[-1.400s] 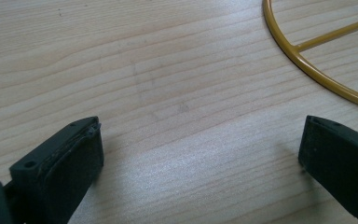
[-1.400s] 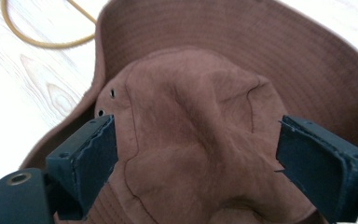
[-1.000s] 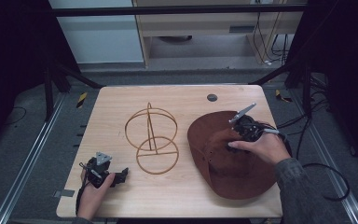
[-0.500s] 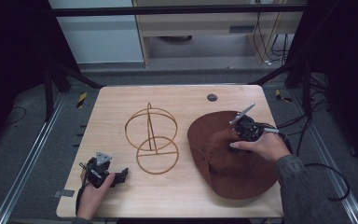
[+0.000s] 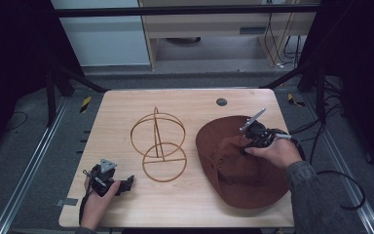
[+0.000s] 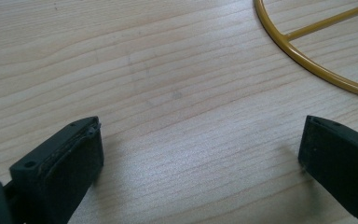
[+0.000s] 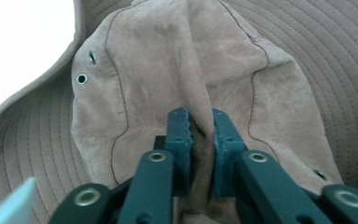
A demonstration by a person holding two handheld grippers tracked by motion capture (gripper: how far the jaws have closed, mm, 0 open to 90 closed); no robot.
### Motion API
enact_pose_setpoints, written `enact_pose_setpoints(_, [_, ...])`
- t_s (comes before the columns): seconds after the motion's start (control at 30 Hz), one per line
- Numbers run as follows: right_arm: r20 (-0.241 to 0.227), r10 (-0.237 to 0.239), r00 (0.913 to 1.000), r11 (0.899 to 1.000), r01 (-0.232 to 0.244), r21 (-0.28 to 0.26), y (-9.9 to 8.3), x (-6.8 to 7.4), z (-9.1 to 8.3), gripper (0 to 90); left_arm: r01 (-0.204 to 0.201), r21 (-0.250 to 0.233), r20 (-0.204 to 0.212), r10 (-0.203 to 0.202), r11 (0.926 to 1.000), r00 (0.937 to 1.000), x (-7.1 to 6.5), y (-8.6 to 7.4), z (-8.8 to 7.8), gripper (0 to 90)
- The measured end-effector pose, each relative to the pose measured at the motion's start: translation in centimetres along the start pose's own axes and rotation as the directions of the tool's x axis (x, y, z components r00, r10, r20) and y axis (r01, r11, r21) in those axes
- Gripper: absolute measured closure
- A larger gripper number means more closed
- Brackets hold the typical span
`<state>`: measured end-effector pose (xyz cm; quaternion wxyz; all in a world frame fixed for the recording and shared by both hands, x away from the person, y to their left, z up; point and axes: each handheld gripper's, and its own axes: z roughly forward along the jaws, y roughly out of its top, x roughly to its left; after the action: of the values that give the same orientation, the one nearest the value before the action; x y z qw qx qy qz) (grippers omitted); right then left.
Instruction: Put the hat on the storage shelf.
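Since my right gripper [image 7: 200, 116] has just been closing and its fingers [image 7: 179, 135] now pinch a fold of the crown of the brown hat [image 5: 243, 161], the first thing I worry about is how little cloth sits in that pinch. The hat lies on the right half of the bench [image 5: 185, 102], brim spread wide, crown slumped. In the right gripper view the fold between the fingers looks narrow and soft; if I lift quickly I judge the suede could slide out, or the heavy brim could sag and drag across the wood. A brim hanging low might also catch the wire hat stand [image 5: 158, 146] on the way over and tip it, since the stand looks light and rests only on its ring base.

My left gripper [image 5: 108, 179] rests near the front left edge of the bench, its fingers [image 6: 65, 158] spread wide with nothing between them, just bare wood. The ring of the stand passes close ahead of it, so a careless push from that side could shove the stand.

Between hat and stand the bench is bare. A small dark grommet [image 5: 221, 102] sits near the back edge, well apart from both.
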<state>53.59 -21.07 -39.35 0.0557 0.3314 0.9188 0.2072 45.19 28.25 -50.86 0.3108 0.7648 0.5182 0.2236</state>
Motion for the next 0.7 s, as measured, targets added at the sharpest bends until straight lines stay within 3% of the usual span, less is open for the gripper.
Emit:
enact_pose_setpoints(0.13, [-0.01,0.004,0.9999,1.0,-0.004,-0.001,0.0,0.0,-0.1,87.4,-0.001,0.0,0.0,0.001,1.0,1.0,0.0,0.0,0.0,0.0])
enact_pose_setpoints(0.4, [-0.019,0.018,0.9997,0.999,-0.019,-0.027,-0.2,-0.1,-1.0,89.1,-0.001,0.0,0.0,0.001,1.0,1.0,0.0,0.0,0.0,0.0])
enact_pose_setpoints(0.7, [0.007,0.016,0.9999,0.997,-0.015,-0.077,0.0,0.5,-3.6,89.1,0.002,-0.003,0.001,-0.002,1.0,1.0,0.0,0.0,0.0,0.0])
